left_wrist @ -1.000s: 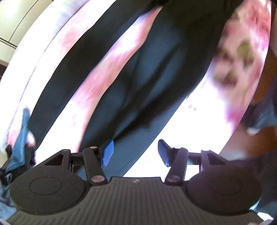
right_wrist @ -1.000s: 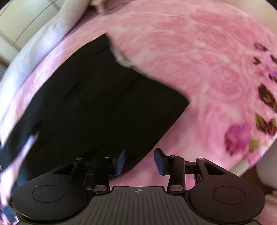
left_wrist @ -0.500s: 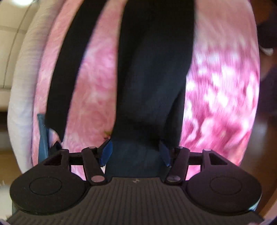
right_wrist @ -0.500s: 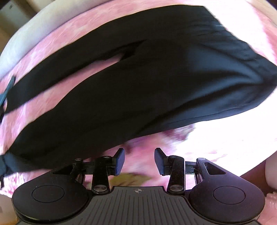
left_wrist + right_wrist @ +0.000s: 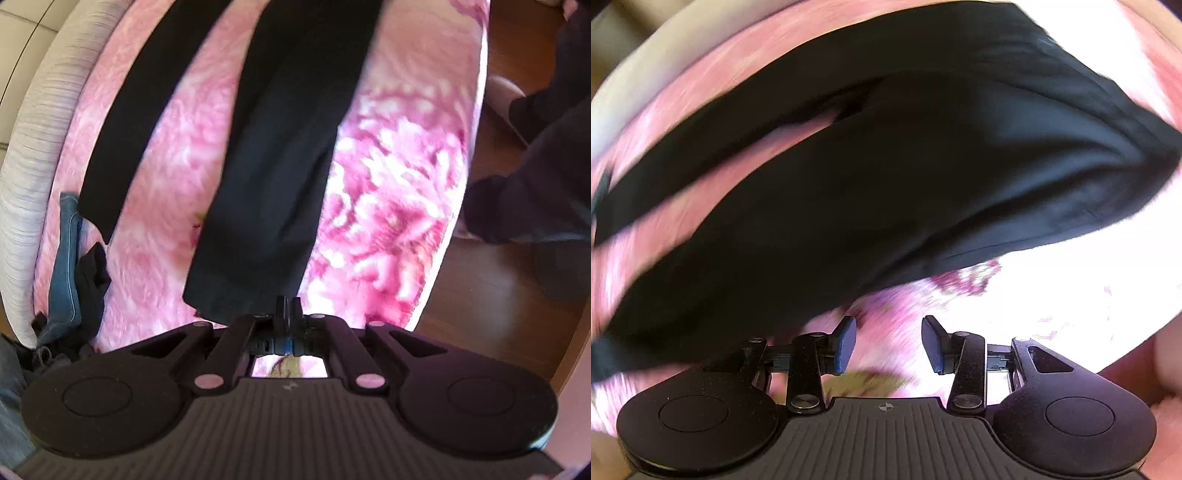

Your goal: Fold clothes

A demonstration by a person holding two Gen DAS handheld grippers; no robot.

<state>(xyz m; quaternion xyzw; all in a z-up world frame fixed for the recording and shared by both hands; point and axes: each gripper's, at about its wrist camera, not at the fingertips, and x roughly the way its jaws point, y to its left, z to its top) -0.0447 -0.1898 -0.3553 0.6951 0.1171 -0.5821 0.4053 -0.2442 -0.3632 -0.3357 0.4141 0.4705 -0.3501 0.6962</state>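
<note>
Under your left gripper [image 5: 284,308], in the left wrist view, the black trousers [image 5: 273,155] lie stretched across the pink floral bedspread [image 5: 388,206], legs apart. Your gripper's jaws have just been closing and now stand pressed together at the hem of the nearer leg; the cloth edge meets the fingertips, but you cannot tell from this angle whether any fabric is pinched between them. A pile of jeans [image 5: 64,258] sits at the bed's far left edge, and dark clothing shows over the wooden floor [image 5: 491,295] on the right.

Over on the right wrist view, your right gripper [image 5: 888,343] hangs half open and empty above the bedspread, just beside the trousers' waist end [image 5: 1052,177], touching nothing. I judge the folding barely begun: the trousers are spread flat, no fold is made, and the legs have yet to be brought together.
</note>
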